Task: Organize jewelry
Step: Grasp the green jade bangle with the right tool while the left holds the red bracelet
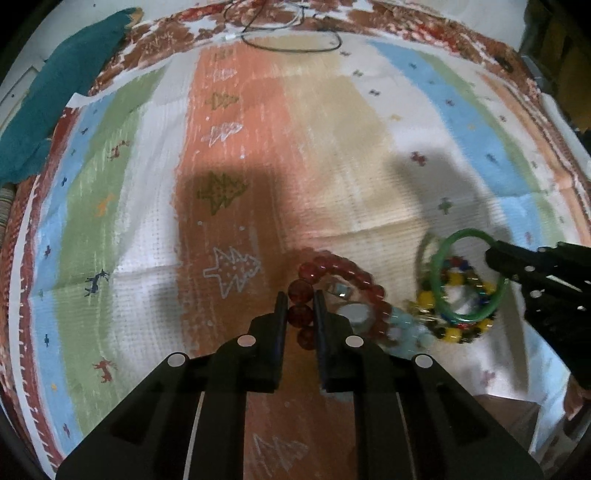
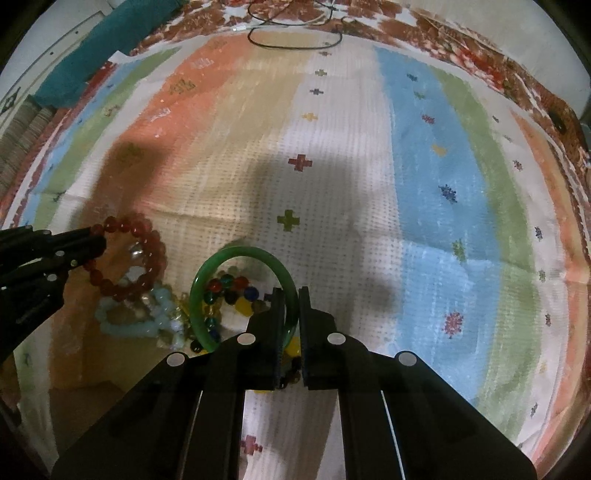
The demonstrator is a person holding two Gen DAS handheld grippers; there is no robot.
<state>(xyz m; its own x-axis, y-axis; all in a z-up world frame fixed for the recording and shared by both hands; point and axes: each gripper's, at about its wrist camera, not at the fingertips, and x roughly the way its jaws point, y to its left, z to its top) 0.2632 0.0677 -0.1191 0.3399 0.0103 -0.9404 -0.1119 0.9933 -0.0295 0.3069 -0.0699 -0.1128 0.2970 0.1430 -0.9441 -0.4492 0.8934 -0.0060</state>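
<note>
Left wrist view, left claw: I have my left gripper point(image 1: 300, 301) clenched on the red bead bracelet point(image 1: 345, 286), two beads pinched between the fingers.
Left wrist view, red bracelet: it sits on the orange stripe of the striped cloth point(image 1: 147, 166), toward the cloth's near edge, apparently ringed around a small ring point(image 1: 341, 290) and a pale disc point(image 1: 356, 312) that I cannot identify.
Left wrist view, rest of the pile: just beside it lie a pale blue bead bracelet point(image 1: 408, 332) and a multicoloured bead string point(image 1: 456, 291), all touching or overlapping.
Left wrist view, right claw: my right gripper point(image 1: 493, 254) comes in from the right and grips the green bangle point(image 1: 467, 275), which stands tilted over the coloured beads.
Right wrist view, right claw: my fingers are closed on the bangle's rim, the hoop rising ahead of the fingers.
Right wrist view, pile: coloured beads show through the hoop; the pale blue and red bracelets lie to the left, where my left gripper holds the red one.
Far edge: a black cord point(image 2: 295, 33) and a teal fabric point(image 2: 110, 40) at the far left corner.
Progress: I judge this an early stage; two pieces are gripped but nothing is separated, and the whole pile remains to be sorted.
Writing: I can read none; the cloth carries only trees, crosses and animals.
</note>
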